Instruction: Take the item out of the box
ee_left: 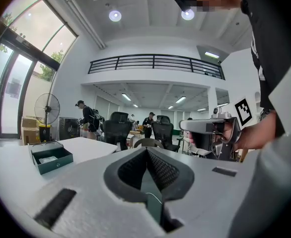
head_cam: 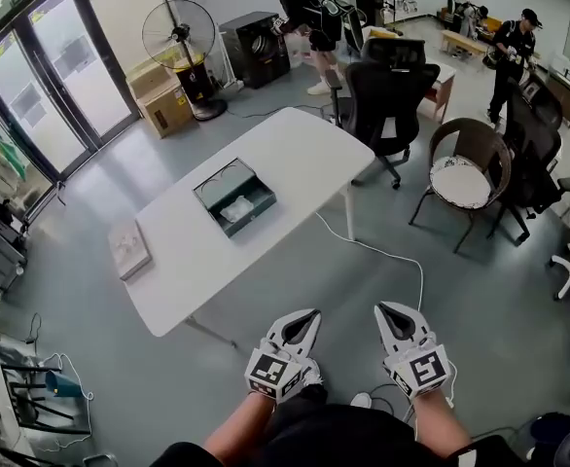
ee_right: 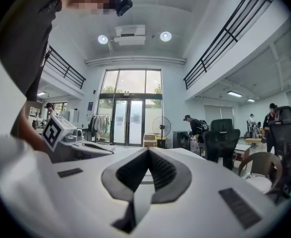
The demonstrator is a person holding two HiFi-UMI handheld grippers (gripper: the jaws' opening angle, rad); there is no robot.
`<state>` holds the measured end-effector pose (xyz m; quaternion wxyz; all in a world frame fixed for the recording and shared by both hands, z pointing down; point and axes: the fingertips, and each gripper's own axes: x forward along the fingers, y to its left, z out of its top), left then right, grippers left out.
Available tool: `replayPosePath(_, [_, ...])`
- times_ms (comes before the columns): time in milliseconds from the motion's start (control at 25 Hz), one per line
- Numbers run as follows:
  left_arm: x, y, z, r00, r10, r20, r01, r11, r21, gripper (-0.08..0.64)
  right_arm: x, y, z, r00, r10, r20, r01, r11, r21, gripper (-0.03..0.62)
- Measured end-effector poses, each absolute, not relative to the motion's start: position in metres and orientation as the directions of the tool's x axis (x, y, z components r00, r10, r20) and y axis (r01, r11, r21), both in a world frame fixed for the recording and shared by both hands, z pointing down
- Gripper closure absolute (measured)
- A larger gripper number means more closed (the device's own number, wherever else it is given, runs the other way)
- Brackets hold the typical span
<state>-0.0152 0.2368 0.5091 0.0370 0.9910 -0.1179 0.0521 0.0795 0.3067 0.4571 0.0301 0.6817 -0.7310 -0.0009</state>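
A dark green open box (head_cam: 234,197) sits on the white table (head_cam: 295,149), with a pale wrapped item (head_cam: 237,208) lying inside it. The box (ee_left: 51,157) also shows at the left of the left gripper view. Both grippers hang low near the person's lap, well short of the table. My left gripper (head_cam: 307,317) is shut with nothing in it; its jaws meet at the tip (ee_left: 147,150). My right gripper (head_cam: 390,311) is shut and empty too, its tips together (ee_right: 148,151).
A flat pale box (head_cam: 128,249) lies at the table's left end. Black office chairs (head_cam: 390,100) and a brown armchair (head_cam: 465,170) stand to the right. A white cable (head_cam: 382,256) crosses the floor. A fan (head_cam: 180,37), cardboard boxes and people stand farther back.
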Motion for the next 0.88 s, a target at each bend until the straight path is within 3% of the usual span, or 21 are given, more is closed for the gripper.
replayPosePath(240, [-0.031, 0.168, 0.506, 0.957, -0.274, 0.098, -0.280, -0.959, 0.050, 0.548, 0.061, 0.233, 0.456, -0.113, -0.992, 0.051, -0.988, 0.118, 0.102, 0.586])
replayPosePath(880, [-0.054, 0.055, 0.501, 0.942, -0.331, 0.061, -0.335, -0.940, 0.061, 0.548, 0.050, 0.105, 0.460, -0.166, -0.984, 0.058, -0.984, 0.169, 0.054, 0.586])
